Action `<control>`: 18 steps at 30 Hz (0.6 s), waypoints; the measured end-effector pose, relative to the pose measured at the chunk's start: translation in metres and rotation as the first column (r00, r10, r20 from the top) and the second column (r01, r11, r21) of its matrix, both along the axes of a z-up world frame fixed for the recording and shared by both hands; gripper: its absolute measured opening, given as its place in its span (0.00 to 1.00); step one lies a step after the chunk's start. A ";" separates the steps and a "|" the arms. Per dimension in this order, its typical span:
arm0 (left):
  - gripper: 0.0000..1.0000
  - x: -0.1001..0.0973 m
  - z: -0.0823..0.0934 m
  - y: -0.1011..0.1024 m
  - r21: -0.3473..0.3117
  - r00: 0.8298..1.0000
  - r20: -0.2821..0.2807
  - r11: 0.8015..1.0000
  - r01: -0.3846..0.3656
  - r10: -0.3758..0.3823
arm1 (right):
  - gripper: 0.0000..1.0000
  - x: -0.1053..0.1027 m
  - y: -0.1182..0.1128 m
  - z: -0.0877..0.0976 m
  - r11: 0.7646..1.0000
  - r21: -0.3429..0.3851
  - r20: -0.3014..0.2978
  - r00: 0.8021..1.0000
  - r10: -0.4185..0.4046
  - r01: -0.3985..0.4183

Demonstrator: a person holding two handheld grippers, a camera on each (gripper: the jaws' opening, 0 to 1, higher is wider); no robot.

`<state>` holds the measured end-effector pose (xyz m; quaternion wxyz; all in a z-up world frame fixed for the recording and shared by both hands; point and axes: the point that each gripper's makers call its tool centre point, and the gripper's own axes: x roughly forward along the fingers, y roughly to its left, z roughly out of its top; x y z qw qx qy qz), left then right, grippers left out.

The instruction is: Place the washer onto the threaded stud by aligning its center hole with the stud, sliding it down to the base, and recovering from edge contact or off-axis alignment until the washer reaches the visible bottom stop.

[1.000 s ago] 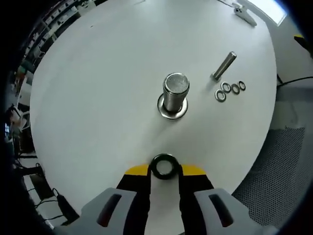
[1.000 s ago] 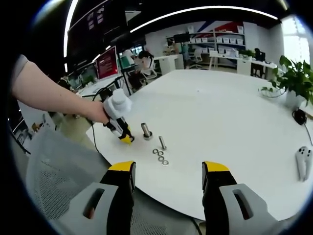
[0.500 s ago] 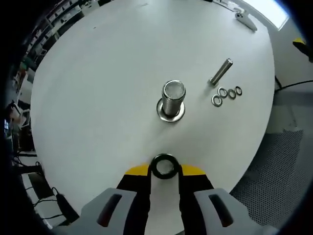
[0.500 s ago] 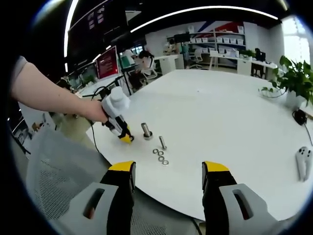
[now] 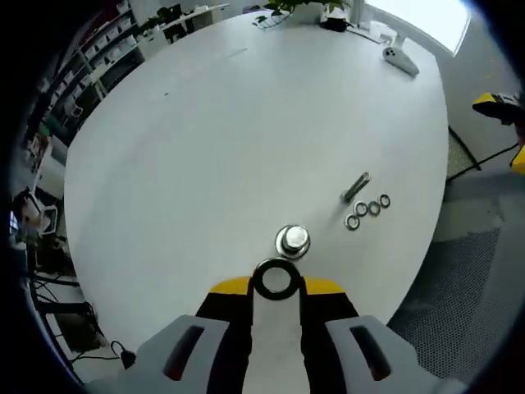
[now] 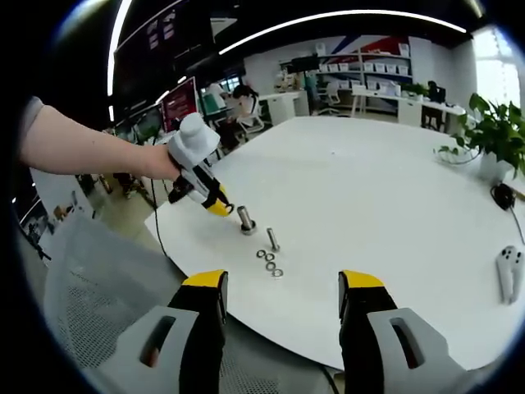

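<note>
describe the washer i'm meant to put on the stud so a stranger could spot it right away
Start at the big white round table and find the upright threaded stud near its edge. Just short of it, the left gripper pinches a dark ring, the washer, between its yellow-tipped jaws. Unlike the three small silver washers lying in a row beside the loose bolt, it is black, larger and held above the table.

A large round white table (image 6: 394, 197) stands in an open office. Behind it are shelves (image 6: 385, 61) with boxes, a potted plant (image 6: 492, 135), desks with a red screen (image 6: 179, 103), and curved ceiling light strips (image 6: 328, 18).
</note>
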<state>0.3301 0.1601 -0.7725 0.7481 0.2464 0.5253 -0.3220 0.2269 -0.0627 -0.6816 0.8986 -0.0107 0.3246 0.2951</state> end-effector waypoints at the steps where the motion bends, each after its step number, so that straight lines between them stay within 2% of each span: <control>1: 0.19 0.002 0.002 -0.001 -0.003 1.000 0.005 1.000 0.003 -0.003 | 0.57 0.000 0.000 0.000 1.000 -0.001 0.000 1.000 0.000 0.000; 5: 0.19 0.005 0.011 -0.013 -0.026 1.000 0.011 1.000 0.014 -0.014 | 0.56 0.000 -0.001 0.000 1.000 -0.003 0.000 1.000 -0.002 0.002; 13: 0.19 0.007 0.006 -0.031 -0.011 0.997 -0.008 0.997 0.078 -0.078 | 0.56 0.001 -0.001 0.000 1.000 0.000 0.004 1.000 -0.005 0.005; 18: 0.19 0.011 0.003 -0.033 0.014 0.995 -0.018 0.995 0.099 -0.098 | 0.56 0.001 -0.001 0.001 1.000 0.003 0.003 1.000 -0.008 0.008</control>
